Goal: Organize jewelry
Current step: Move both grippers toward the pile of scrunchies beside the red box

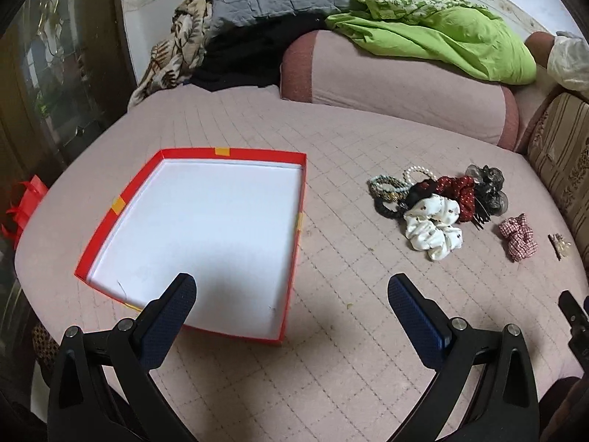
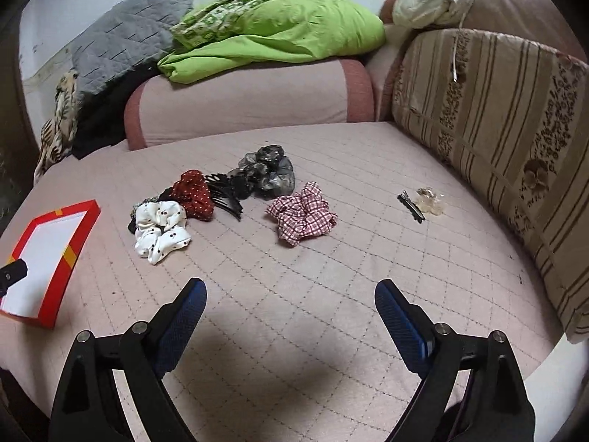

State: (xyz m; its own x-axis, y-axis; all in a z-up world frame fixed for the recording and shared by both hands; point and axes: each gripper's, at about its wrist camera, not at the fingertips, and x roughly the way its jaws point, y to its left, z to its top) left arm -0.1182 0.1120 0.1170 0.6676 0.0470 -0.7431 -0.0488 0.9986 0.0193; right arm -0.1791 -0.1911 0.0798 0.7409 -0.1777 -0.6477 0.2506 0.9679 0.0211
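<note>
While both hand-held grippers, left hand-held gripper [image 1: 291,289] and right hand-held gripper [image 2: 291,293], hover open and empty: red box tray [image 1: 300,188] centre-left; scrunchie pile [image 1: 434,206] centre-right on quilted bed [image 1: 331,350].

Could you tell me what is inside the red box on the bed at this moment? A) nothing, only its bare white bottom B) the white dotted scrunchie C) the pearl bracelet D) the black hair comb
A: the red box shows only its bare white bottom, while the white dotted scrunchie, pearl bracelet and black hair comb all lie on the pink quilt beside it.
</note>
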